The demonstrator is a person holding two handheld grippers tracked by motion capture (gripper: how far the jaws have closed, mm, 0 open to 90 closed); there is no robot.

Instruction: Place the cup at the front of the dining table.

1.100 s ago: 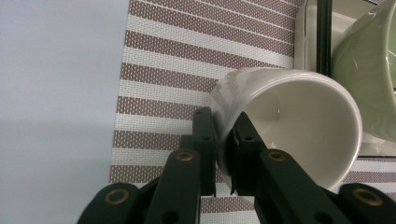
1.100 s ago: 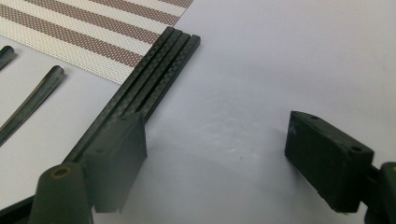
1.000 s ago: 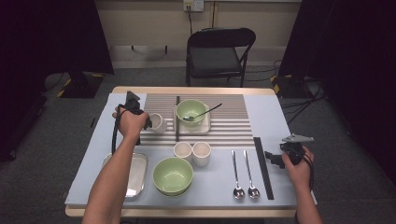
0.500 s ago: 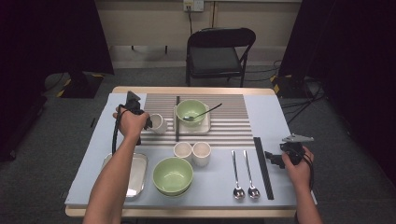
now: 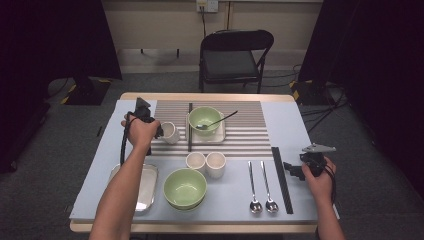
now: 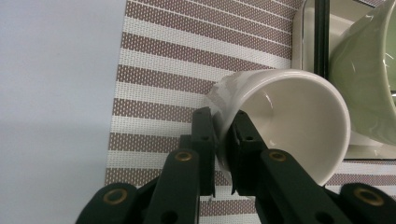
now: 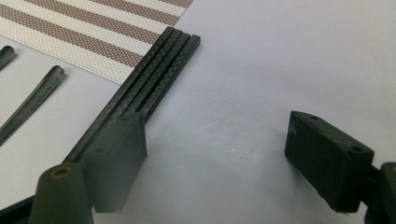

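Pale grey, the table (image 5: 295, 130) carries everything we work with, and a striped mat (image 5: 250, 137) covers its far middle. On the mat sits a white tray (image 5: 220, 136) holding a green bowl (image 5: 205, 117) with a spoon (image 5: 217, 122) resting in it; a black stick (image 5: 190, 127) lies along the tray's left edge. Nearer us stands a second green bowl (image 5: 185, 187), with a metal tray (image 5: 145, 182) to its left and two small white cups (image 5: 206, 163) just beyond it. To the right lie two spoons (image 5: 260, 185) side by side, then a bundle of black chopsticks (image 5: 281, 177).

Our left gripper (image 5: 145, 120) is over the mat's left edge. In the left gripper view its jaws are clamped on the wall of a white cup (image 6: 289, 121), one jaw inside the rim and one outside. The cup is tilted, its mouth turned toward the camera, and it sits at the mat's left side, just beside the white tray and the bowl on it.

Our right gripper (image 5: 300, 169) hovers low at the table's right edge, near the chopsticks. In the right gripper view its jaws (image 7: 215, 158) stand wide apart with bare table between them, the left jaw over the chopsticks' near end.
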